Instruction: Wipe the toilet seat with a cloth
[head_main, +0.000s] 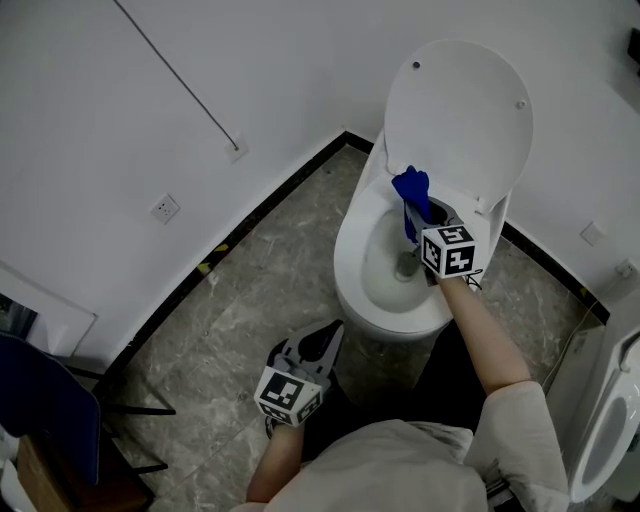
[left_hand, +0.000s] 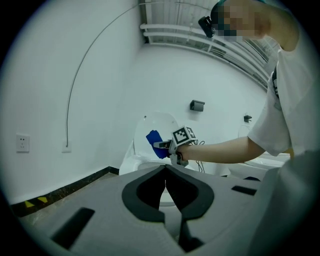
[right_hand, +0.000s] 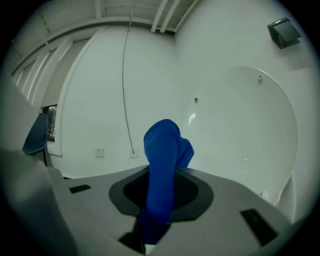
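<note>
Our right gripper, arm stretched forward at centre right of the head view, clenches a bunched blue cloth over the back of the toilet bowl. Our left gripper hangs at lower centre, jaws together, empty.

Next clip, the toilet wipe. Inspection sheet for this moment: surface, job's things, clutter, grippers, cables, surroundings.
Surface: grey stone-pattern floor.
Job's things: white toilet with its lid raised; blue cloth held over the bowl's rear, contact with the seat unclear.
Clutter: nothing seen.
Grippers: right gripper shut on the blue cloth; left gripper shut, empty, low over the floor.
Cables: thin cable running down the wall to a small box.
Surroundings: wall socket; dark chair lower left; another white fixture far right.
</note>
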